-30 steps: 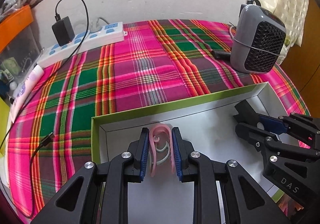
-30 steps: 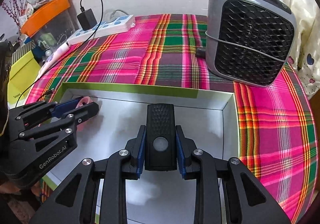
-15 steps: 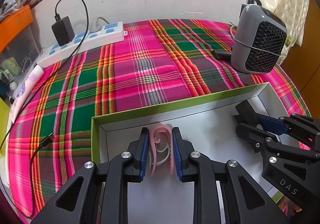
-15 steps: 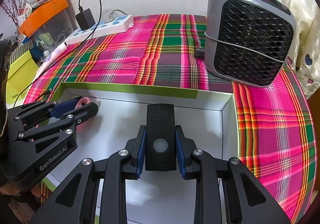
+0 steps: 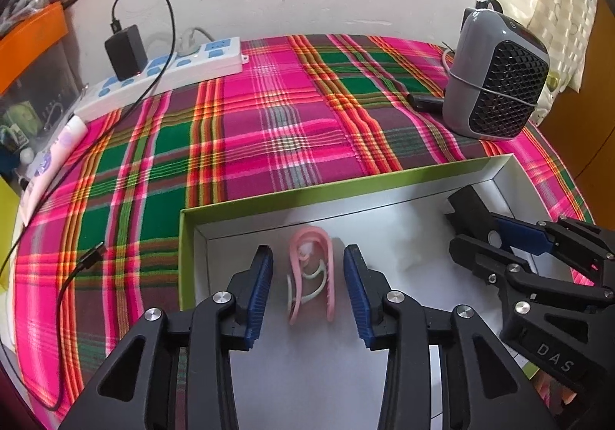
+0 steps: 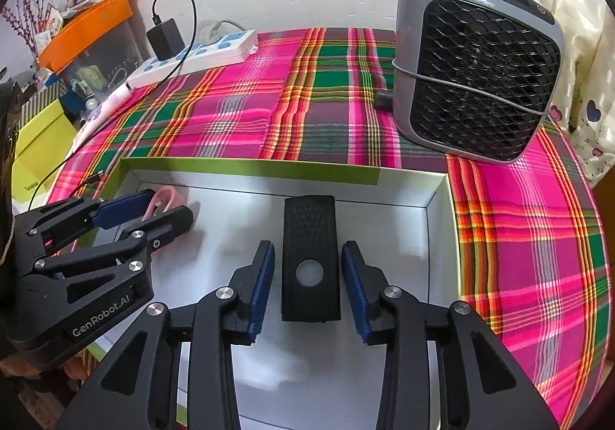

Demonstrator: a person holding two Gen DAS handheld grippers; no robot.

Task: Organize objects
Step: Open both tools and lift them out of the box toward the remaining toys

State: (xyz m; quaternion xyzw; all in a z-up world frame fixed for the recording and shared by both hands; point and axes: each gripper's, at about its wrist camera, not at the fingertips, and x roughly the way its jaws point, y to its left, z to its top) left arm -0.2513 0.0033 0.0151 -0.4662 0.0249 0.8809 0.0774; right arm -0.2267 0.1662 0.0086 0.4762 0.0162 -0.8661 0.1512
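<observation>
Left wrist view: my left gripper (image 5: 307,286) sits over the green-rimmed white box (image 5: 315,195), jaws opening, pink clip (image 5: 311,272) lying on the box floor between the pads with a gap on each side, not pressed. Power strip (image 5: 161,78) far left on the plaid cloth (image 5: 269,130), grey fan heater (image 5: 496,84) far right. Right wrist view: my right gripper (image 6: 307,288) jaws opening too, black remote-like device (image 6: 310,257) flat on the box floor between them, pads clear of it
</observation>
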